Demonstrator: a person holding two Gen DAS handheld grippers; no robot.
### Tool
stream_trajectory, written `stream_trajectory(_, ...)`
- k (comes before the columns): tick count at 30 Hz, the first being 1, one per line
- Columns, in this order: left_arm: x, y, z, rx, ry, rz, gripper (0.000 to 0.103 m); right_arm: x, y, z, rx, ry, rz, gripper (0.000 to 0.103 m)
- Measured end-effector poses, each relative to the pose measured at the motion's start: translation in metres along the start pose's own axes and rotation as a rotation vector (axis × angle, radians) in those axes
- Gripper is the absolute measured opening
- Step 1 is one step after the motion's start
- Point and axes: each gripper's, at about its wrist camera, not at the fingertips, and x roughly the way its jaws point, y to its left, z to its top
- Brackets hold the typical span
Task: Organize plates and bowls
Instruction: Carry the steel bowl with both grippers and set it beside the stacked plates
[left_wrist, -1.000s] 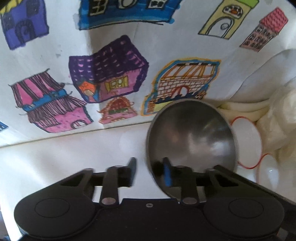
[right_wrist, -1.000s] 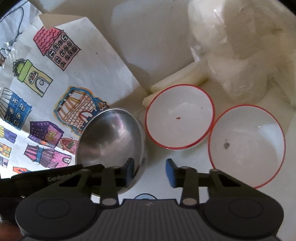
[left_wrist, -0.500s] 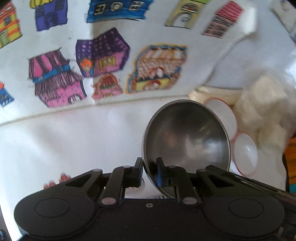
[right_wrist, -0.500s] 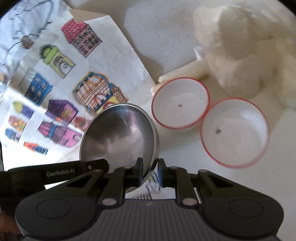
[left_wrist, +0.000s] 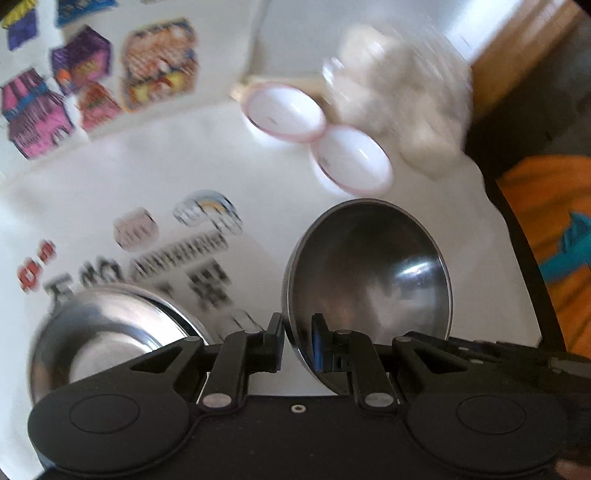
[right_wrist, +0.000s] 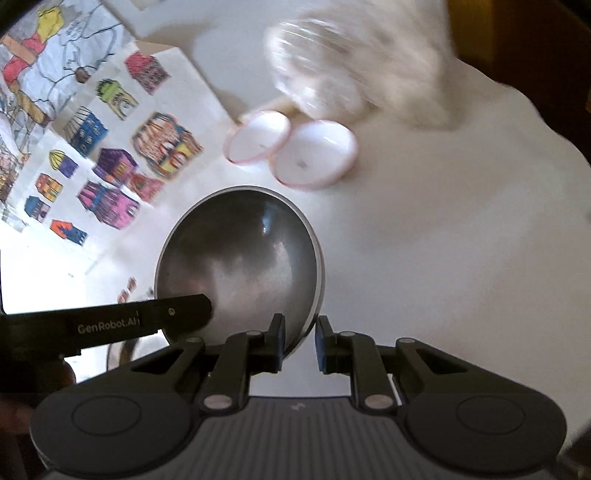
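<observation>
Your left wrist camera looks steeply down along its fingers, close over the steel bowl (left_wrist: 369, 280) and the white table (left_wrist: 184, 166). Your right wrist camera looks down likewise from the bowl's other side. Both views share the bowl (right_wrist: 240, 258), two red-rimmed bowls (right_wrist: 291, 151) and, blurred, what seems a plastic bag (left_wrist: 399, 92).

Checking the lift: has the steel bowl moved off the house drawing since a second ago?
Yes. The steel bowl, gripped by both tools, has moved from beside the red-rimmed bowls toward the camera.
</observation>
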Motion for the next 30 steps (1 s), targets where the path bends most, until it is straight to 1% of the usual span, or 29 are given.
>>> stream_trajectory(3,0.003,-0.018,-0.02,0.011,0.045,-0.016,0.016,-0.014,-0.019,-0.015,0.01,0.026,-0.013,0.019)
stream_trajectory(6,0.009,-0.036,-0.035,0.035,0.081,-0.012,0.018,-0.024,-0.037,-0.024,0.011,0.059,-0.012,0.019)
stream_trajectory(10,0.015,-0.053,-0.044,0.012,0.108,0.004,0.018,-0.03,-0.062,-0.03,-0.01,0.101,0.005,0.019)
stream_trajectory(12,0.018,-0.062,-0.047,0.008,0.106,0.025,0.018,-0.03,-0.072,-0.03,-0.028,0.129,0.014,0.019)
stream_trajectory(16,0.02,-0.067,-0.05,-0.059,0.096,0.073,0.018,-0.025,-0.082,-0.021,-0.084,0.177,0.046,0.019)
stream_trajectory(21,0.019,-0.061,-0.053,-0.167,0.071,0.125,0.019,-0.013,-0.074,-0.002,-0.203,0.217,0.088,0.019)
stream_trajectory(23,0.021,-0.061,-0.052,-0.196,0.062,0.147,0.021,-0.009,-0.072,0.004,-0.241,0.226,0.096,0.019)
stream_trajectory(27,0.027,-0.065,-0.051,-0.229,0.051,0.184,0.024,-0.004,-0.069,0.013,-0.306,0.234,0.1,0.019)
stream_trajectory(30,0.03,-0.068,-0.05,-0.235,0.046,0.205,0.024,0.0,-0.072,0.017,-0.322,0.242,0.108,0.019)
